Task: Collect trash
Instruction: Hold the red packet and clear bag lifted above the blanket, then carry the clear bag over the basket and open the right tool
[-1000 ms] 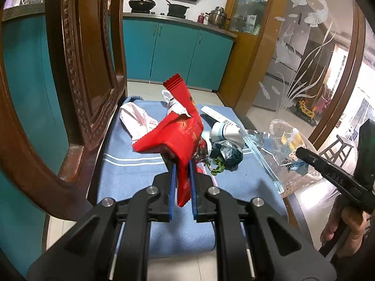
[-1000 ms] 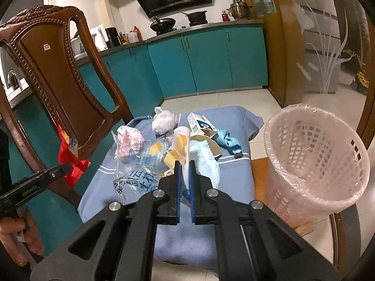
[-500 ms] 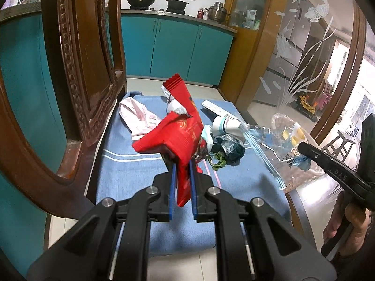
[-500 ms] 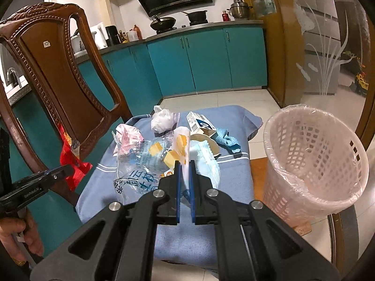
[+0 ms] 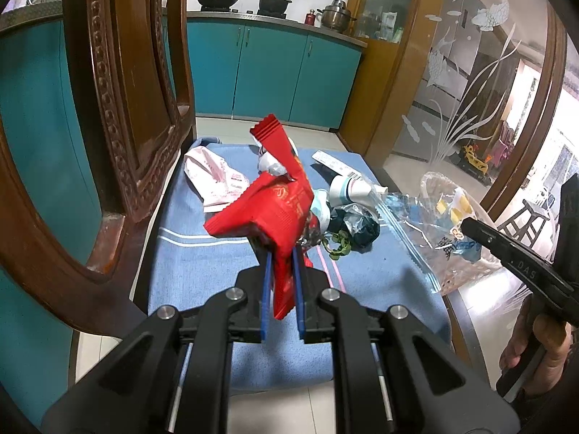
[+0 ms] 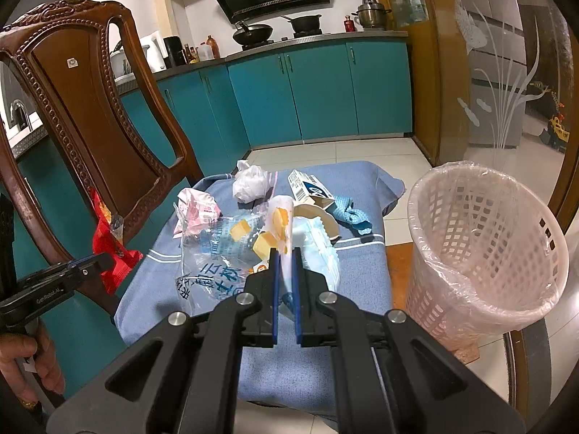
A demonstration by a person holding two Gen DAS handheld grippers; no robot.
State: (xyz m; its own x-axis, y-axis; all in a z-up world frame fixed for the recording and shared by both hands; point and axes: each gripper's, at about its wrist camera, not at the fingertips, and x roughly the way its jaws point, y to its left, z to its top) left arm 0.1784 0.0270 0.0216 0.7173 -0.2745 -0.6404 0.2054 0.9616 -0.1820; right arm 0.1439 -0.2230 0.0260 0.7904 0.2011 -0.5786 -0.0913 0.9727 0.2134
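1. The red wrapper (image 5: 275, 213) is pinched between the two blue pads of the left gripper (image 5: 282, 289) and held up above the chair seat; in the right wrist view it shows as a red scrap (image 6: 108, 249) beside the chair back.
2. The clear plastic bag (image 6: 217, 253), printed with blue characters and holding yellow pieces, is clamped in the right gripper (image 6: 286, 285), its pads drawn close on a folded edge of it. It hangs over the seat, near the basket.
3. Other trash lies on the blue towel (image 5: 202, 260) that covers the seat: a pink-and-white wrapper (image 5: 217, 177), a crumpled white bag (image 6: 249, 181), a small white-and-blue box (image 6: 307, 190), a white tube (image 5: 349, 188) and a dark crumpled bag (image 5: 356, 222).
4. The pink basket (image 6: 506, 264), lined with thin clear plastic, stands upright just right of the seat.
5. The carved wooden chair back (image 6: 90, 115) rises at the left, with teal cabinets (image 6: 318, 90) behind.
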